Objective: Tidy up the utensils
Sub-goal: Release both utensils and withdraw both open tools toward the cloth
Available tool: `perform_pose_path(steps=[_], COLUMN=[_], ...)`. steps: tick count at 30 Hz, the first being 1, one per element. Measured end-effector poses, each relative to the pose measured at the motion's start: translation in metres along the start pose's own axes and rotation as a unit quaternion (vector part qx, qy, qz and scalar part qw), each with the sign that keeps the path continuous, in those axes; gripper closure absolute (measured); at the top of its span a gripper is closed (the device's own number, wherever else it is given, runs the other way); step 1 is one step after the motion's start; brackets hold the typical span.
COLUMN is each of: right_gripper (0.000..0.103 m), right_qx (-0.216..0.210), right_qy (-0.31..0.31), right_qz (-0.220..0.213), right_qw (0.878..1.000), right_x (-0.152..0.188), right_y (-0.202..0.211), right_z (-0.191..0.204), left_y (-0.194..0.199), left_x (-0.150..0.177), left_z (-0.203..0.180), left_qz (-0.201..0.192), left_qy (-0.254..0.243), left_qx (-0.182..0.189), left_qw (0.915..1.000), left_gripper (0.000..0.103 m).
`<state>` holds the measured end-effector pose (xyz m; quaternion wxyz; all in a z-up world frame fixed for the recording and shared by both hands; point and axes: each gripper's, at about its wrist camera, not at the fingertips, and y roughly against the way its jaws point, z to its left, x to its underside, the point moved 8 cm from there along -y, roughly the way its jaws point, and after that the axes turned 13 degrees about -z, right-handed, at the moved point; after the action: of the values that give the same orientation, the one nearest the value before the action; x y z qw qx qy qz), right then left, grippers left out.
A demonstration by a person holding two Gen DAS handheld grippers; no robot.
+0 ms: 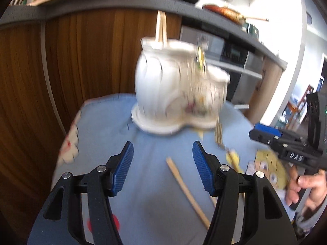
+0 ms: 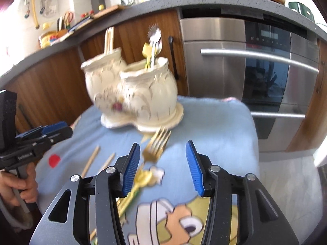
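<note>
A white two-pot ceramic utensil holder stands on a blue cloth; it also shows in the right wrist view. Chopsticks stand in its left pot, spoons and a fork in its right pot. A gold fork lies on the cloth just ahead of my right gripper, which is open and empty. Two wooden chopsticks lie on the cloth under my open, empty left gripper; they also show in the right wrist view. The right gripper shows at the right of the left wrist view.
The blue cloth with cartoon prints covers a small table. Wooden cabinets and a grey counter with pans stand behind. A steel oven is at the back right. The left gripper shows at the left of the right wrist view.
</note>
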<state>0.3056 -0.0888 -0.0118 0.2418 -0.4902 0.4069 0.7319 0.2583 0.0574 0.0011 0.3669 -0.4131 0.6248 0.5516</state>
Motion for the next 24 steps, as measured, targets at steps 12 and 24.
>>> perform_pose_path(steps=[12, 24], right_gripper=[0.047, 0.054], right_qx=[0.006, -0.001], right_qy=[0.002, 0.011], right_qz=[0.01, 0.032], right_qw=[1.0, 0.999], right_x=[0.018, 0.02], right_y=[0.006, -0.003], right_z=[0.003, 0.008], left_y=[-0.011, -0.017], left_x=[0.042, 0.052], left_z=[-0.023, -0.024], left_qz=[0.056, 0.088], left_qy=[-0.056, -0.056], left_qx=[0.009, 0.02], left_qw=[0.9968, 0.9944], left_gripper=[0.042, 0.079])
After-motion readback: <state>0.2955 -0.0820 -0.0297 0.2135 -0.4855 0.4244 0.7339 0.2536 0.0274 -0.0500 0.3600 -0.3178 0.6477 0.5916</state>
